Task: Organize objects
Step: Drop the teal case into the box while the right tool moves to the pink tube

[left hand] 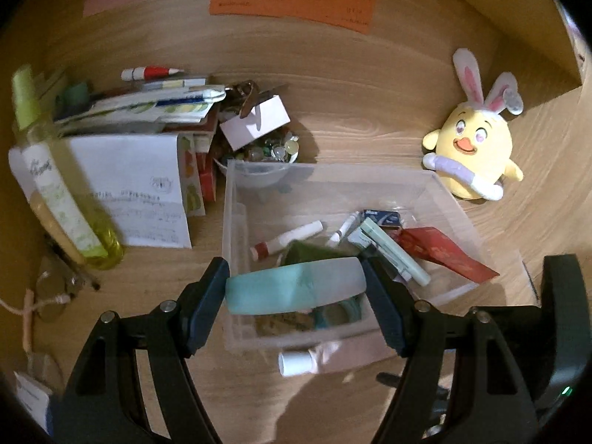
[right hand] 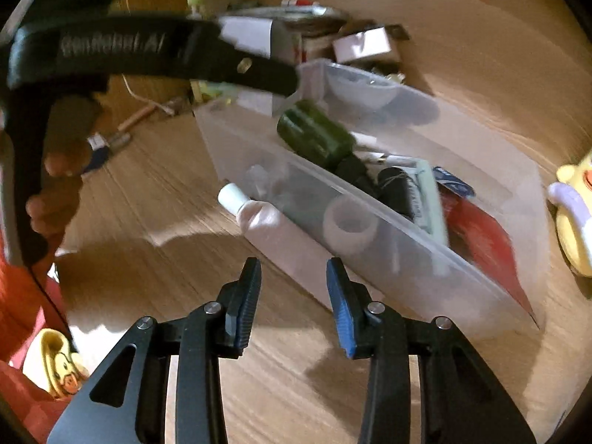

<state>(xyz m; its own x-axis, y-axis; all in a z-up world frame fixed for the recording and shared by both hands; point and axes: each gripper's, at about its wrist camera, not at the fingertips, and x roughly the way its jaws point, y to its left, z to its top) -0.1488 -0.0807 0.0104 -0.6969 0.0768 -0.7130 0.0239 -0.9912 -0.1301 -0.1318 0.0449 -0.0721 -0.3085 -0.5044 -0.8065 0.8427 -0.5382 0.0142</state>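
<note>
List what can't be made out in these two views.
- Left wrist: bin contents under the teal tube, hidden by it and the left hand-held gripper.
- Left wrist: orange note writing too small.
- Right wrist: plush cut by edge.
- Right wrist: objects behind the bin, motion-blurred.

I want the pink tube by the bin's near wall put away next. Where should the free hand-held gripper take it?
Grip the pink tube across its soft body just behind the white cap, coming from above with the right hand-held gripper. It lies flat on the desk against the clear bin, so only the top and the desk side are open.
</note>
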